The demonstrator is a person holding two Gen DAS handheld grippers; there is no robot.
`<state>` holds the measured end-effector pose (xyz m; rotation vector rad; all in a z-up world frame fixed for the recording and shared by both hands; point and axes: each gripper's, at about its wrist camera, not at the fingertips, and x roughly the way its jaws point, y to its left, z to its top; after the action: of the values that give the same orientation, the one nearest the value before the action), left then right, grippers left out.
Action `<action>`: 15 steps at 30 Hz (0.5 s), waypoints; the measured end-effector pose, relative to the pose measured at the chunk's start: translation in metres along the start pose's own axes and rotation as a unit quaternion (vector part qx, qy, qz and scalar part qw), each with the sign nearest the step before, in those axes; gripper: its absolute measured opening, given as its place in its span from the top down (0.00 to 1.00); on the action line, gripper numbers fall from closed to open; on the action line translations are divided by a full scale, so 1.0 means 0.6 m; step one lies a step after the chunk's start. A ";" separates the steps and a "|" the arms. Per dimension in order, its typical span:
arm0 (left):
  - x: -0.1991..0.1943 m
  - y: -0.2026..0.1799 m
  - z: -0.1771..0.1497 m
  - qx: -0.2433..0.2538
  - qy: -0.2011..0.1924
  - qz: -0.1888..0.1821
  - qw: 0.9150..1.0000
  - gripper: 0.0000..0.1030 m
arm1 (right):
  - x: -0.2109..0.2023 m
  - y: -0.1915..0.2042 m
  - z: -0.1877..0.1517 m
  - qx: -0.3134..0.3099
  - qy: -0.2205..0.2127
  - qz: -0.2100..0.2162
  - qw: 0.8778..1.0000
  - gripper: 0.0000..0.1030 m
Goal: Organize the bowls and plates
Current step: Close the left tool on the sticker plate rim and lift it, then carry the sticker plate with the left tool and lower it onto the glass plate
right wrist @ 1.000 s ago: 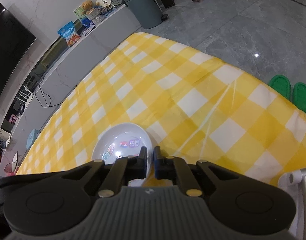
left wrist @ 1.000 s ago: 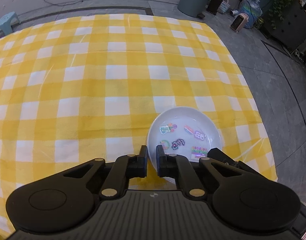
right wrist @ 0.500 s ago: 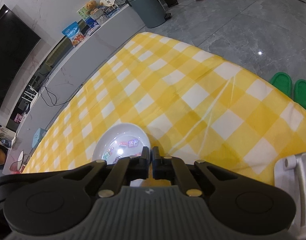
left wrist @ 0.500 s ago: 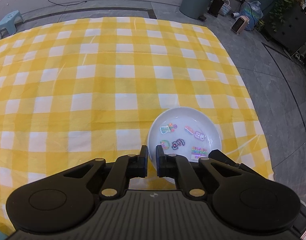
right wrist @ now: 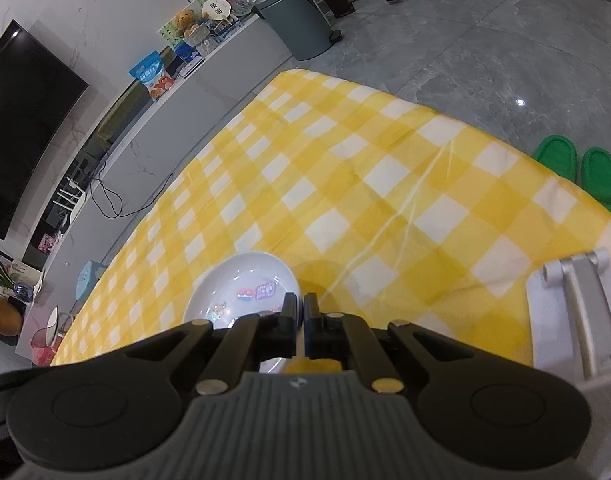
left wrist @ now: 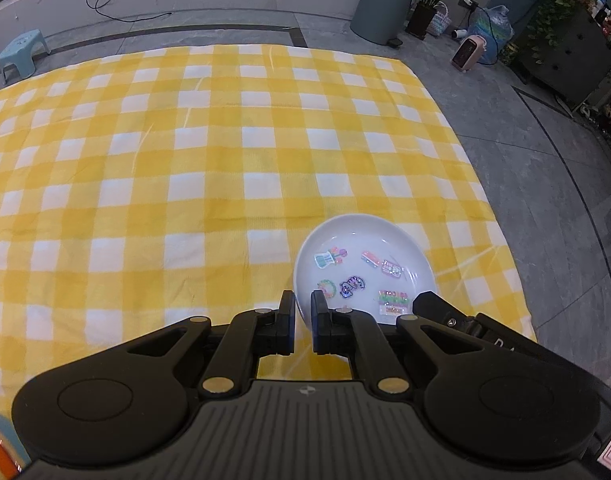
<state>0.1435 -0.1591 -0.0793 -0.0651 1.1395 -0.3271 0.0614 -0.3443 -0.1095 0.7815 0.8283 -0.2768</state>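
Note:
A white plate (left wrist: pixel 365 256) with several colourful stickers inside is held between both grippers, a little above the yellow-and-white checked cloth (left wrist: pixel 185 160). My left gripper (left wrist: pixel 303 306) is shut on the plate's near left rim. In the right wrist view the plate (right wrist: pixel 233 284) sits left of centre, and my right gripper (right wrist: pixel 302 308) is shut on its right rim. In the left wrist view, one of the right gripper's fingers (left wrist: pixel 427 300) shows at the plate's near right edge. A faint shadow lies on the cloth under the plate.
The cloth lies on a grey tiled floor (left wrist: pixel 545 184). A grey bin (left wrist: pixel 385 4), a potted plant (left wrist: pixel 433 0) and a small heater (left wrist: pixel 467 50) stand beyond its far right corner; a blue stool (left wrist: pixel 21 52) stands far left. Green slippers (right wrist: pixel 577 172) and a metal stand (right wrist: pixel 573 312) are on the right.
Both grippers have risen with the plate still gripped. The cloth looks smaller and more of the surrounding floor has come into view.

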 end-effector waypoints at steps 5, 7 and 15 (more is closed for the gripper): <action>-0.026 0.006 -0.025 -0.001 -0.002 -0.007 1.000 0.93 | -0.026 0.002 -0.025 -0.006 0.002 -0.006 1.000 1.00; -0.038 0.010 -0.036 -0.002 -0.002 -0.011 1.000 0.93 | -0.037 0.001 -0.036 -0.007 0.004 -0.007 1.000 1.00; -0.077 0.022 -0.075 0.000 -0.004 -0.012 1.000 0.93 | -0.085 0.001 -0.079 -0.006 0.004 0.004 1.000 0.99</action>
<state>0.0889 -0.1280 -0.0607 -0.0804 1.1319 -0.3479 0.0017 -0.3134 -0.0909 0.7755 0.8345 -0.2623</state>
